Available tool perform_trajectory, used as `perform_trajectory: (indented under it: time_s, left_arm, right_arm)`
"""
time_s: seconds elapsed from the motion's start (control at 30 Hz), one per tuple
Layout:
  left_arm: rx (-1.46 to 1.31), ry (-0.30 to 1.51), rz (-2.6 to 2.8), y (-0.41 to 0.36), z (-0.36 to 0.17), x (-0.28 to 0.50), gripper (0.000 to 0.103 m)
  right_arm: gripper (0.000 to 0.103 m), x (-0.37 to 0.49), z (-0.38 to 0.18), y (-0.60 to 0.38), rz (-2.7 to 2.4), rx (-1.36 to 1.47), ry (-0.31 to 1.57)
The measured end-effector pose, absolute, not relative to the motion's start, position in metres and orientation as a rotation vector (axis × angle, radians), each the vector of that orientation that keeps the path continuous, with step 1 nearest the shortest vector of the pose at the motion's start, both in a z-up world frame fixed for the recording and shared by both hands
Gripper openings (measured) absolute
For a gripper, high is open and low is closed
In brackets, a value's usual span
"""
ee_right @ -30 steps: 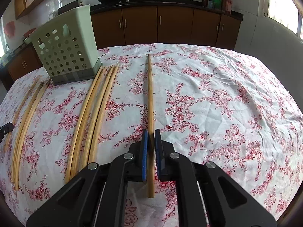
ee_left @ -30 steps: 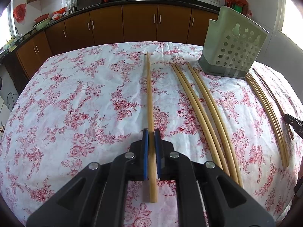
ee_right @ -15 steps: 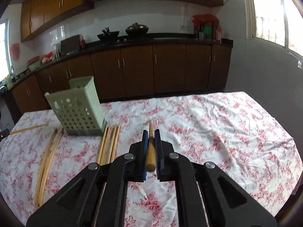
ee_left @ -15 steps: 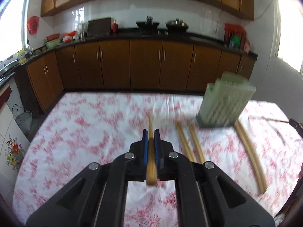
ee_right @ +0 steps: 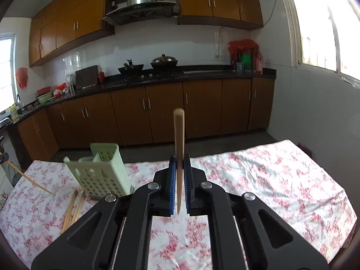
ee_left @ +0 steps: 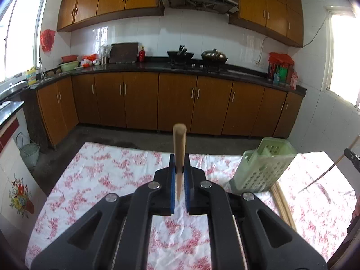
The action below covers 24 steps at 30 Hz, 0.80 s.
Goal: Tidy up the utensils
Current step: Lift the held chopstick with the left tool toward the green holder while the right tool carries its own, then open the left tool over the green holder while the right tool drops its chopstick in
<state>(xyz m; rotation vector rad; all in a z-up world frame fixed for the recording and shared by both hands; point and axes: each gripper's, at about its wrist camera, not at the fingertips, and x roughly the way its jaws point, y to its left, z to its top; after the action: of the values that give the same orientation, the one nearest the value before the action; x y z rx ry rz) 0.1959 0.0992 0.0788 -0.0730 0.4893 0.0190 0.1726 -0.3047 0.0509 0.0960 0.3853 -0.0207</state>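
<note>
My left gripper [ee_left: 179, 180] is shut on a bamboo chopstick [ee_left: 179, 144] and holds it raised above the flowered tablecloth [ee_left: 101, 175], pointing forward. The pale green perforated utensil holder [ee_left: 262, 168] stands to its right. My right gripper [ee_right: 179, 180] is shut on another bamboo chopstick [ee_right: 179, 135], also raised and pointing forward. In the right wrist view the holder [ee_right: 101, 173] stands to the left, with several chopsticks [ee_right: 73, 207] lying on the cloth in front of it. The chopstick held by the other gripper shows at the edge of each view [ee_left: 330, 168] [ee_right: 27, 177].
More chopsticks [ee_left: 281, 200] lie beside the holder's right side in the left wrist view. The table's far edge drops to a grey floor [ee_left: 139, 137]. Brown kitchen cabinets [ee_left: 175, 103] and a dark counter with pans stand beyond.
Both grippers lifted their chopsticks off the cloth and tilted up from looking down at the table to looking across the kitchen. The chopsticks now hang in the air.
</note>
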Motion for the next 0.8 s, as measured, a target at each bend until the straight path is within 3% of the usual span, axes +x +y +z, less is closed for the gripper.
perform_trajectory:
  time_s: [0.23, 0.4, 0.6, 0.8]
  left_arm:
    - [-0.086, 0.32, -0.06, 0.073, 0.152, 0.2, 0.008]
    - [-0.151, 0.232, -0.139, 0.046, 0.183, 0.208, 0.008]
    - [-0.159, 0.204, -0.2, 0.005, 0.168, 0.235, 0.008]
    - [-0.137, 0.266, -0.218, -0.016, 0.132, 0.265, 0.008]
  right_arm:
    - [0.007, 0.169, 0.127, -0.28, 0.06, 0.092, 0.172]
    - [0.008, 0.167, 0.151, -0.258, 0.134, 0.127, 0.065]
    - [0.008, 0.187, 0.127, -0.235, 0.18, 0.12, 0.075]
    - [0.008, 0.212, 0.094, -0.234, 0.18, 0.158, 0.207]
